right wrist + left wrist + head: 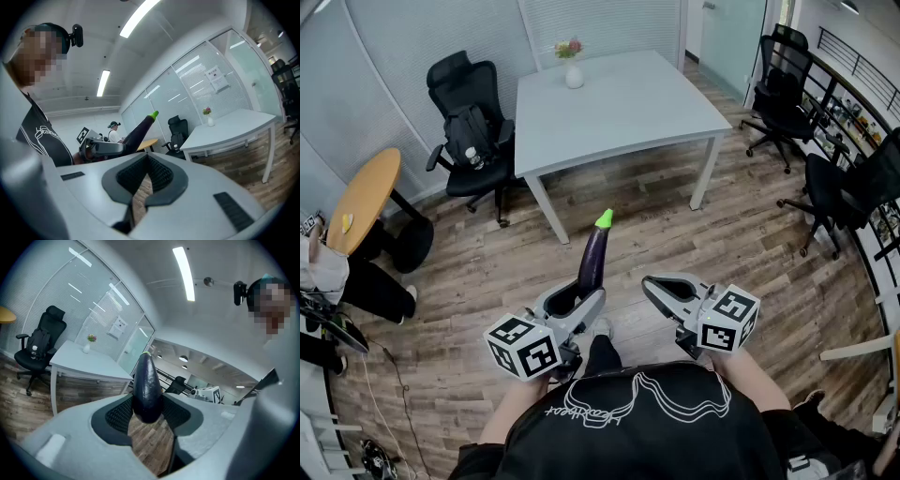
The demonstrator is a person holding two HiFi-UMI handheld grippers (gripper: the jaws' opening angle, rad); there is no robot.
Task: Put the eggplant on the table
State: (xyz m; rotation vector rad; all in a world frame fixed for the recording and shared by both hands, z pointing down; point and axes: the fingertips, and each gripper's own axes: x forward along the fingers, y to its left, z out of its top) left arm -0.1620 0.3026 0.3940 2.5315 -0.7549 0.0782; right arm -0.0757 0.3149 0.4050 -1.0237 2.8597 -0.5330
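Eggplant (593, 261) isn't on the counter (637, 103) yet. It's in the air well short of the counter's near edge, green tip aimed toward it. The left tool (581, 298) is opened fairly wide and clamped on the fat bottom end, with the rest sticking out past the pads. The right tool (652, 286), also short of the counter, is closed with nothing in it. My guess: glossy skin means slippery, firm but easy to bruise, a bit heavy. Gripped at 1 end it'll probably want to pivot, so grabbing nearer the middle seems safer.
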